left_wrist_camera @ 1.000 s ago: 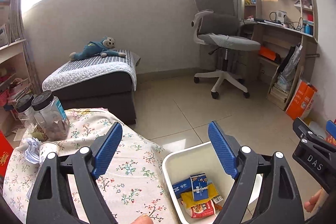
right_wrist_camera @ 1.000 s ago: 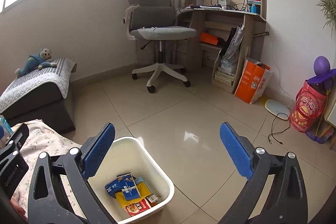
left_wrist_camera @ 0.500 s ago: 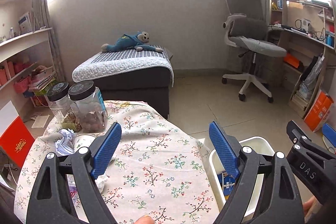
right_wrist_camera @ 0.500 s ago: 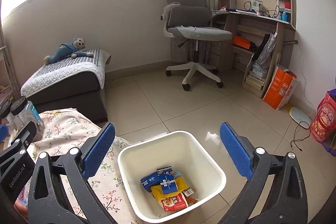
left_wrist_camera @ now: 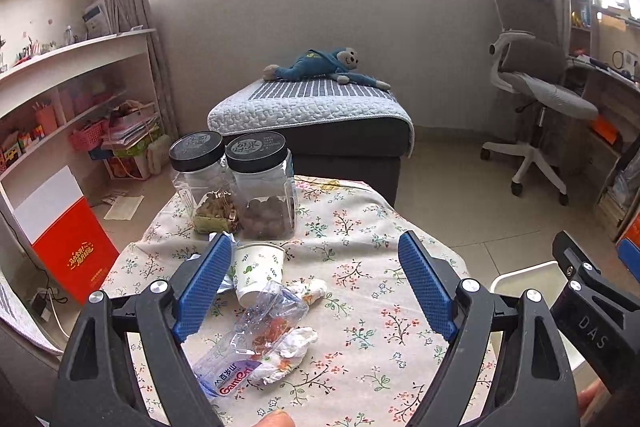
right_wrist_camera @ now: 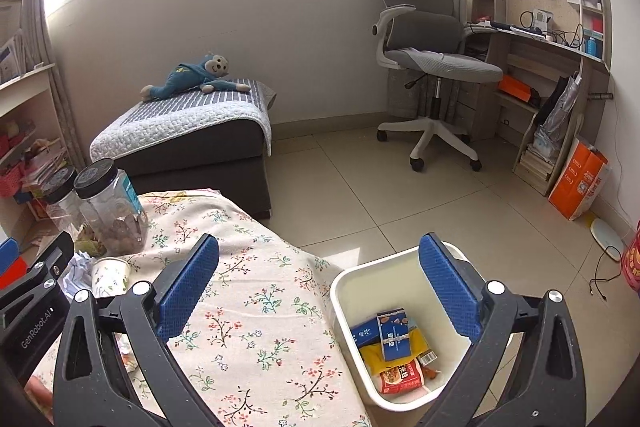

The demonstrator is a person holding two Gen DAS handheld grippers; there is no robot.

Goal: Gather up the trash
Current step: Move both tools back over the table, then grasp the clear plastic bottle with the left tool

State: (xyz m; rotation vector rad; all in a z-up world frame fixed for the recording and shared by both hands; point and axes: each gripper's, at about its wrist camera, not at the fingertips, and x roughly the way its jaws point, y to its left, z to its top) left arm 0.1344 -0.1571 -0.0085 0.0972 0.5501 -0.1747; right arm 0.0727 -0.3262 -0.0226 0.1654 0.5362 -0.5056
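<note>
Trash lies on the tabletop (left_wrist_camera: 360, 227), which has a flowery cloth on it. I see a crushed clear plastic bottle (left_wrist_camera: 248, 343) with a red and blue label, some crumpled white tissues (left_wrist_camera: 294, 343) touching it, and a paper cup (left_wrist_camera: 258, 273) lying on its side just behind them. A bit of crumpled paper (right_wrist_camera: 78, 269) sits beside the cup.

My left tongs (left_wrist_camera: 316, 291) hang over this pile. They are wide apart and hold nothing. The bottle and cup lie near the left blue finger.

My right tongs (right_wrist_camera: 320, 291) are wide apart too, with nothing in them. They hang over the edge of the tabletop and a white bin (right_wrist_camera: 360, 275) on the floor, just beside the tabletop. In the bin I see blue cartons (right_wrist_camera: 390, 335), a yellow wrapper (right_wrist_camera: 374, 357) and a red packet (right_wrist_camera: 400, 375).

Two jars with black lids (left_wrist_camera: 256, 187) stand at the back of the tabletop, touching each other. A toy monkey (left_wrist_camera: 320, 65) lies on the bed (left_wrist_camera: 312, 115) behind.
</note>
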